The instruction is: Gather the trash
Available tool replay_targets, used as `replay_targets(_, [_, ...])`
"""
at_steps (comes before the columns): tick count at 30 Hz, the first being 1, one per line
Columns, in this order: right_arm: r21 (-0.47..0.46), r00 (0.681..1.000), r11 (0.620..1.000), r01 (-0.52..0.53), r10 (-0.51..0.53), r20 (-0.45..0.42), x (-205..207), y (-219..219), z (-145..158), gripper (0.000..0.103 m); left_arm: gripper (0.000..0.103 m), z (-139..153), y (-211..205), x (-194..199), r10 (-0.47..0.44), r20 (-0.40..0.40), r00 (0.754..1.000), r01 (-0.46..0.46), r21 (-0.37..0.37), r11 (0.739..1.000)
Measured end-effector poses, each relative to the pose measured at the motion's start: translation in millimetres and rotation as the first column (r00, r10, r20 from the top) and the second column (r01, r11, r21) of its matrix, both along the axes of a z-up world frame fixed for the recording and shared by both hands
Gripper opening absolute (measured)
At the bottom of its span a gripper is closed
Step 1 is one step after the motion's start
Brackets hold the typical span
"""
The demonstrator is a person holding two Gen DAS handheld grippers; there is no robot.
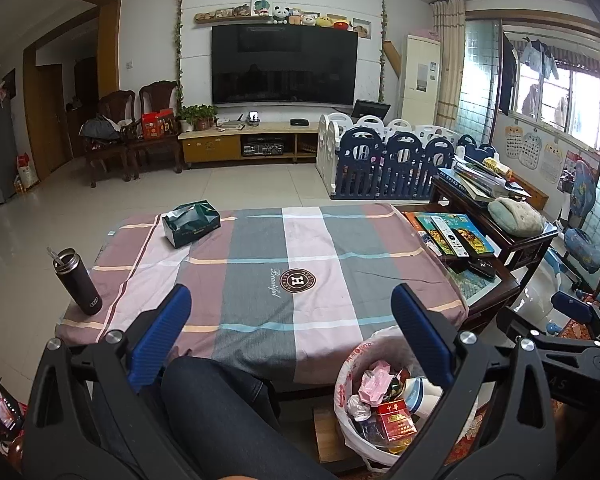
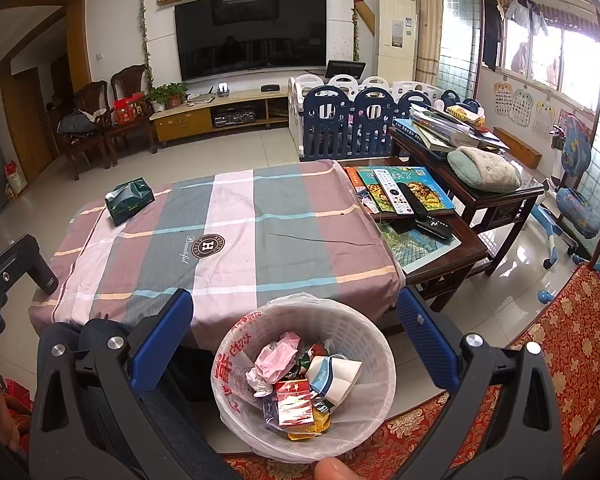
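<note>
The bin (image 2: pixel 304 376) sits on the floor against the counter's (image 2: pixel 228 248) near edge, within easy reach, already holding wrappers and a red pack (image 2: pixel 294 402). Both grippers, left (image 1: pixel 292 336) and right (image 2: pixel 294 338), hover with fingers spread, empty; the cloth looks cleared, only a tissue box (image 1: pixel 191 223) and bottle (image 1: pixel 78 282) left.

Left gripper (image 1: pixel 292 312), right gripper (image 2: pixel 294 316): black plastic frames, silver round screws, blue ribbed finger pads (image 2: pixel 162 338). Person wears dark denim trousers (image 1: pixel 224 412).

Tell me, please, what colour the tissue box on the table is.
The tissue box is dark green, shown best in the left wrist view.
</note>
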State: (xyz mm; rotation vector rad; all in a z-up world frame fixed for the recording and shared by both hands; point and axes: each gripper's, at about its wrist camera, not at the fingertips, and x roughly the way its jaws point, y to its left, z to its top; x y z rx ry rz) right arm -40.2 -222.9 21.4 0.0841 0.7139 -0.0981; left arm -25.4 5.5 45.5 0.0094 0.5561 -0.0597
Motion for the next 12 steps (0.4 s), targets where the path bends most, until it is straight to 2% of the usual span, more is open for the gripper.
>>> replay_targets(9, [0.007, 1.000, 1.000, 0.000, 0.000, 0.004, -1, -1, 1, 0.100, 0.100, -4, 2, 7, 0.004, -0.023, 1.000, -0.004, -0.006, 1.000])
replay_targets(12, [0.043, 0.998, 0.999, -0.026, 0.023, 0.063, -6, 1, 9, 0.100, 0.100, -16, 7, 20, 0.041, -0.023, 0.999, -0.041, 0.015, 0.999])
